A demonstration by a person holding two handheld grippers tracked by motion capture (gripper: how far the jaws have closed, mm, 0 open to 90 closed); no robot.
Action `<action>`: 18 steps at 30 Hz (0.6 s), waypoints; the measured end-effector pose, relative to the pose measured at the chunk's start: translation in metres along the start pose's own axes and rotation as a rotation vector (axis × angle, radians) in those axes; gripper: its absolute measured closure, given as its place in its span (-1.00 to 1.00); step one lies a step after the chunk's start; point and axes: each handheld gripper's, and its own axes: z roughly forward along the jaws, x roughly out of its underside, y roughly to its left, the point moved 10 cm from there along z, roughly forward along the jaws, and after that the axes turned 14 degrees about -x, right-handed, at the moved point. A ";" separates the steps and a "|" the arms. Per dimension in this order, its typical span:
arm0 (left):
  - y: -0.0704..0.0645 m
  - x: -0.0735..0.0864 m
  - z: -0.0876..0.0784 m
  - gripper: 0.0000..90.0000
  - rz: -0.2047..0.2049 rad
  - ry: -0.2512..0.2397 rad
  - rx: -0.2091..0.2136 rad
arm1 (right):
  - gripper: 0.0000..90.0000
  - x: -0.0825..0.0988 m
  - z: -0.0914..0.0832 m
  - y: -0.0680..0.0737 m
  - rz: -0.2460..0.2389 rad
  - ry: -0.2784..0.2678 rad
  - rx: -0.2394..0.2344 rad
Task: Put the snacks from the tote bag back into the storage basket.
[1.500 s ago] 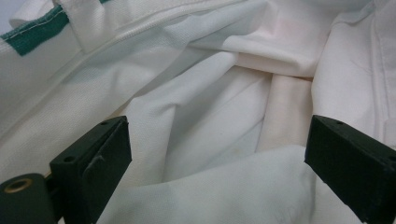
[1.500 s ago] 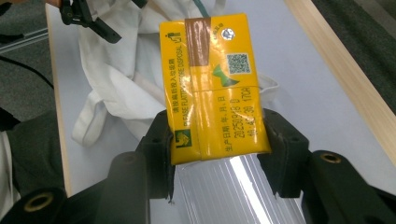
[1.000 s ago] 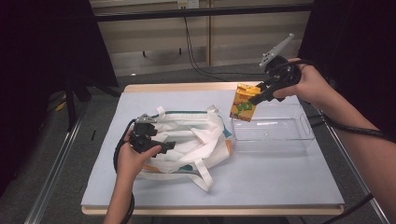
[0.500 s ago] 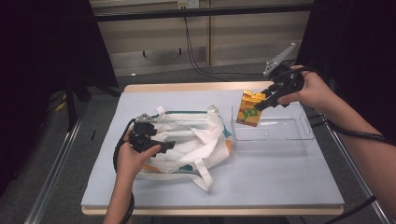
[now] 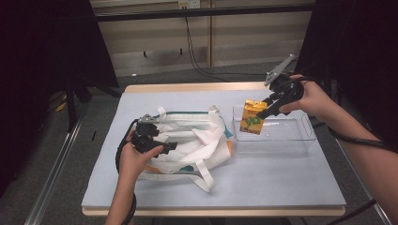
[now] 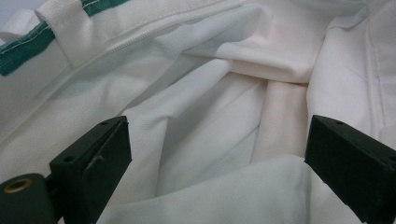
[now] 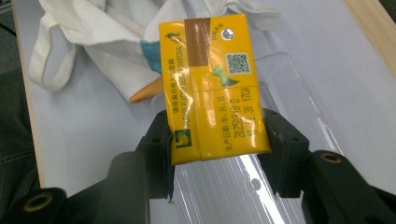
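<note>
The right gripper (image 5: 265,111), clamped on the small yellow drink carton (image 5: 251,117), has come down since a second ago: the carton now hangs over the left end of the clear rectangular plastic tray (image 5: 300,137) (earlier it was above the tray's far left corner). The left gripper (image 5: 170,146) has stayed put on the white cloth tote bag with green trim (image 5: 206,140), jaws spread apart, gripping nothing.

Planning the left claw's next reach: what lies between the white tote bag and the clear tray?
Only bare table, seen in the high view: the tote bag and tray sit nearly edge to edge.
</note>
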 end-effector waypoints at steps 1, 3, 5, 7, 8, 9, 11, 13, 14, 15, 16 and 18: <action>0.000 0.000 0.000 -0.84 0.000 0.000 -0.002 | 0.12 0.001 0.002 0.000 -0.001 0.004 -0.002; 0.001 0.001 0.000 -0.84 0.012 0.009 0.000 | 0.12 0.003 0.005 0.000 -0.003 0.008 -0.002; 0.001 0.000 0.001 -0.84 -0.002 0.001 -0.002 | 0.12 0.006 0.008 0.000 -0.012 0.017 -0.005; 0.000 0.000 0.001 -0.84 -0.002 0.000 -0.001 | 0.12 0.007 0.011 -0.001 -0.018 0.019 -0.010; 0.000 0.000 0.001 -0.84 0.002 0.000 0.000 | 0.12 0.008 0.012 -0.001 -0.025 0.024 -0.012; 0.000 0.000 0.000 -0.84 0.004 0.002 0.000 | 0.12 0.009 0.014 0.000 -0.030 0.026 -0.010; 0.000 0.000 0.000 -0.84 0.025 0.005 0.006 | 0.12 0.010 0.018 0.001 -0.043 0.032 -0.019; 0.000 0.001 0.000 -0.84 0.022 0.010 0.006 | 0.12 0.010 0.022 0.001 -0.068 0.042 -0.020; -0.001 0.001 0.001 -0.84 0.023 0.006 0.007 | 0.12 0.011 0.024 0.001 -0.074 0.048 -0.021; -0.001 0.001 0.001 -0.84 0.025 0.009 0.002 | 0.12 0.011 0.025 0.001 -0.076 0.049 -0.016; -0.001 0.002 0.001 -0.84 0.024 0.011 0.004 | 0.12 0.011 0.027 0.001 -0.082 0.050 -0.022; -0.001 0.002 0.002 -0.84 0.023 0.010 0.002 | 0.12 0.012 0.029 0.001 -0.084 0.053 -0.023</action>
